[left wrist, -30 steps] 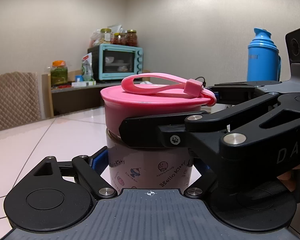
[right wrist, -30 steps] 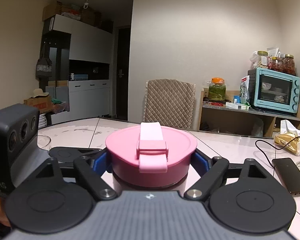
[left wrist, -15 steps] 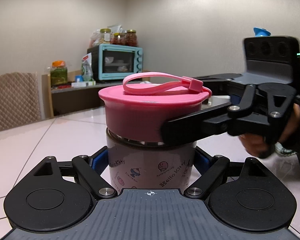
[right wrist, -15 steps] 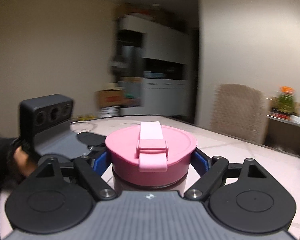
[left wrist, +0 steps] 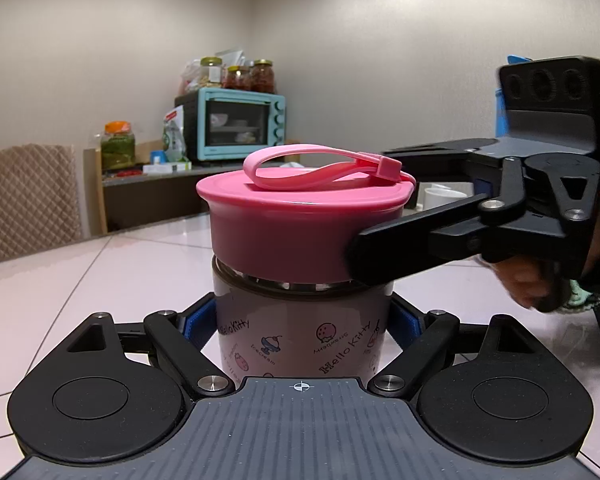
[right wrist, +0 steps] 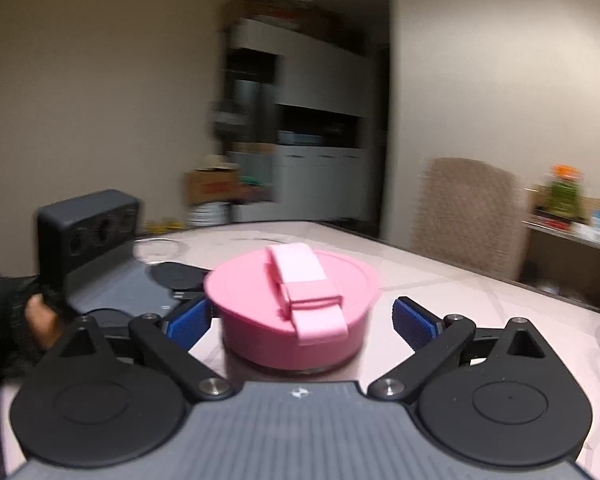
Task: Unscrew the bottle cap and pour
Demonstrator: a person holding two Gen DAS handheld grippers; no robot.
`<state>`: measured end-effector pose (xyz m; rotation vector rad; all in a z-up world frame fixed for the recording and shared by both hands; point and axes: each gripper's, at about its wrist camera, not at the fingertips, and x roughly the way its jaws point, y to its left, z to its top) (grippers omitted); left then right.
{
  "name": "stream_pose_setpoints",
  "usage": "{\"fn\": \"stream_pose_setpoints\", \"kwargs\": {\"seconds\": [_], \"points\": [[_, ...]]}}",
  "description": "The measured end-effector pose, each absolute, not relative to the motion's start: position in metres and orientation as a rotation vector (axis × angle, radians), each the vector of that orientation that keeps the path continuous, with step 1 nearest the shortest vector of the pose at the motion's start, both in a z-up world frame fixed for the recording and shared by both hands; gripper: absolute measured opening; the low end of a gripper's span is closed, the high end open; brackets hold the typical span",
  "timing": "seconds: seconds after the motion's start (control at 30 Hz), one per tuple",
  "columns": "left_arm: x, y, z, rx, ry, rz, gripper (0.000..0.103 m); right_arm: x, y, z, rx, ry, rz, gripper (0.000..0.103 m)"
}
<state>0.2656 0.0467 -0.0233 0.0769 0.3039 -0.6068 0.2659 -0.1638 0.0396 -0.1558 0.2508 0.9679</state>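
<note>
My left tool clamps the bottle; my right tool is opening around the pink cap, pads clear. Cap still on, nothing poured.

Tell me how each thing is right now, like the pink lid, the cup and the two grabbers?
Pink lid: still on the bottle, strap lying flat on top.
Bottle: upright on the table, clamped low on its body.
Left gripper: shut on the bottle.
Right gripper: jaws opening, pads clear of the lid between them.
Toaster oven: door shut.
</note>
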Motion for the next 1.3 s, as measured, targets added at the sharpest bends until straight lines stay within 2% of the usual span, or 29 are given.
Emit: {"fn": "stream_pose_setpoints", "kwargs": {"seconds": [0.33,0.93,1.3], "points": [[0.261,0.046,-0.024,0.078,0.303,-0.604,0.089,0.224,-0.142,0.031,-0.119,0.211,0.69,0.099],[0.258,0.046,-0.024,0.078,0.303,-0.604,0.089,0.224,-0.11,0.022,-0.073,0.193,0.565,0.098],[0.258,0.046,-0.024,0.077,0.303,-0.604,0.09,0.224,-0.104,0.02,-0.073,0.19,0.538,0.088]]}}
